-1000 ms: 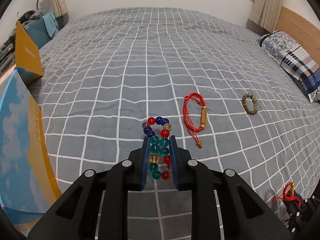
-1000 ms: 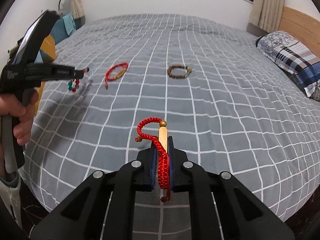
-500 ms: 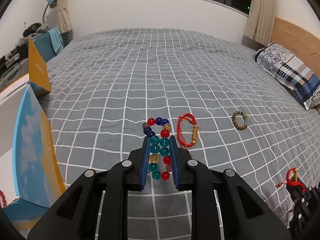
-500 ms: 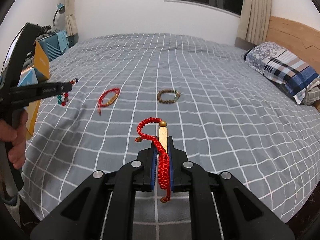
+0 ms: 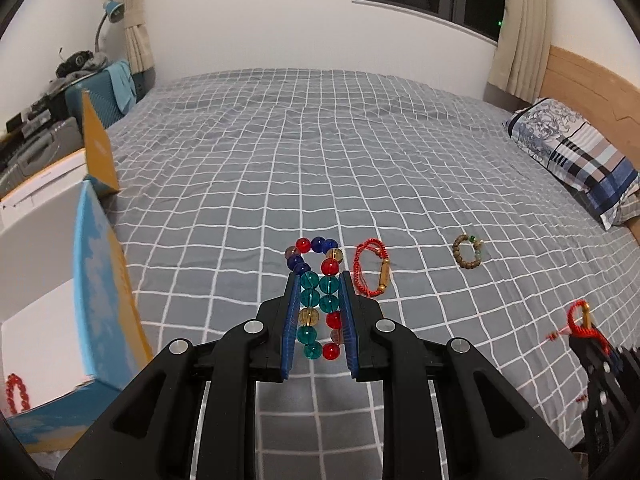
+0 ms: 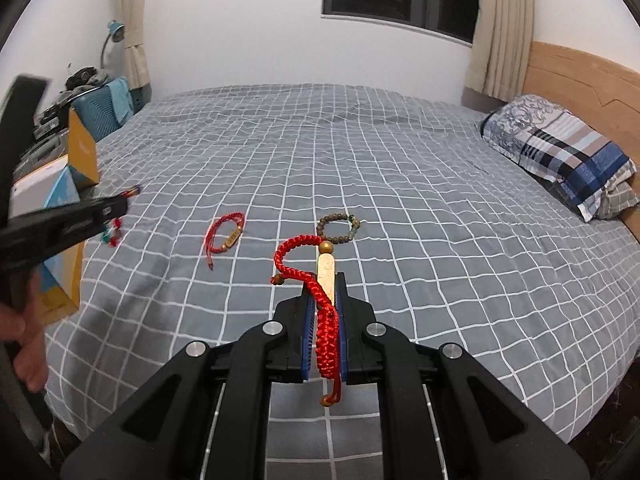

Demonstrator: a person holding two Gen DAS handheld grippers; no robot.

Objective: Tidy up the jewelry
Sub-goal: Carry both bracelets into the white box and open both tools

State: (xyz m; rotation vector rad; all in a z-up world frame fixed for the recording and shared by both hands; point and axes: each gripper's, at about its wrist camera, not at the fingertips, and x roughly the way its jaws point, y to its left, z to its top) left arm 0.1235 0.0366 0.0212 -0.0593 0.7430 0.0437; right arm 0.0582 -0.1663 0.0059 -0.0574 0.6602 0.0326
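Note:
My left gripper (image 5: 319, 276) is shut on a bracelet of coloured glass beads (image 5: 318, 304), held above the grey checked bed. My right gripper (image 6: 323, 276) is shut on a red braided cord bracelet with a pale tube bead (image 6: 325, 300), also lifted off the bed. The right view shows the left gripper (image 6: 128, 196) at the far left with beads hanging under it. On the bed lie a second red cord bracelet (image 5: 372, 266) (image 6: 226, 232) and a brown wooden bead bracelet (image 5: 467, 251) (image 6: 338, 227). An open blue and yellow box (image 5: 96, 280) stands at the left with a red bead bracelet (image 5: 16, 396) inside.
A plaid pillow (image 6: 560, 156) lies at the right by the wooden headboard (image 6: 580, 76). A blue suitcase and clutter (image 5: 100, 92) stand beyond the bed's left edge. The box's raised yellow flap (image 5: 98, 152) sticks up over the bed. A hand (image 6: 24, 344) grips the left tool.
Both grippers have risen and tilted up with their bracelets. The window and wall have come into view, and the bracelets on the bed sit lower and smaller in both views.

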